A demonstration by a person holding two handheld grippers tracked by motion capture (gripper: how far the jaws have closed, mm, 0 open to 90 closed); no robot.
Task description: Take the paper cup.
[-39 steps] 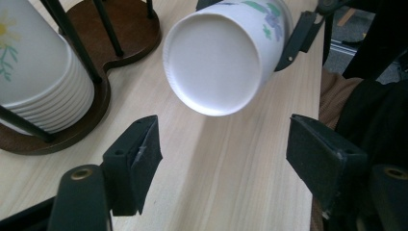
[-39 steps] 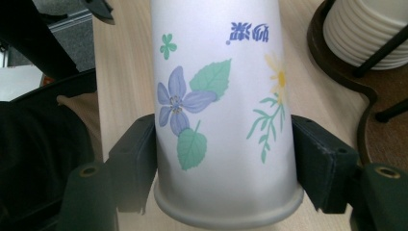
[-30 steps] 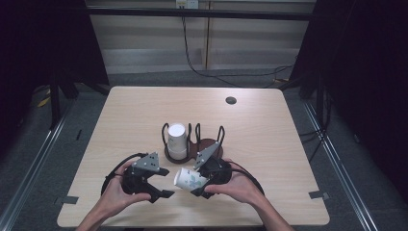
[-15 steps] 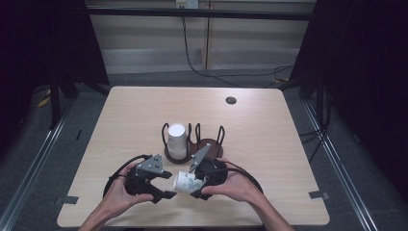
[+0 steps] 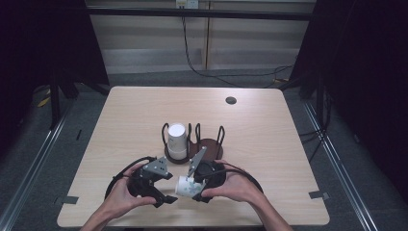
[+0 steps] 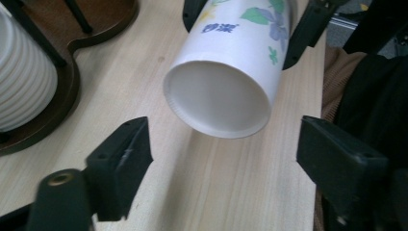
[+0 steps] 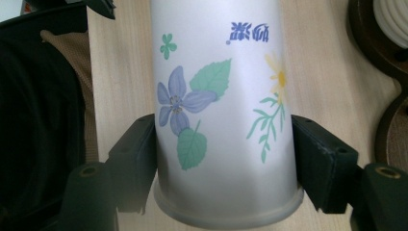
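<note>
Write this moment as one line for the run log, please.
right gripper: shut on paper cup | left gripper: open, jaws just opened, apart from cup base | cup holder: behind

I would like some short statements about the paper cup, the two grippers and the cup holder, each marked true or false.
1. The right gripper clamps the flowered paper cup. True.
2. The left gripper grips that cup. False: its jaws stand open, apart from the cup's bottom end, having just been opening.
3. The wooden cup holder holds a white cup stack. True.
4. The held cup stands upright on the table. False: it lies level between the grippers.
</note>
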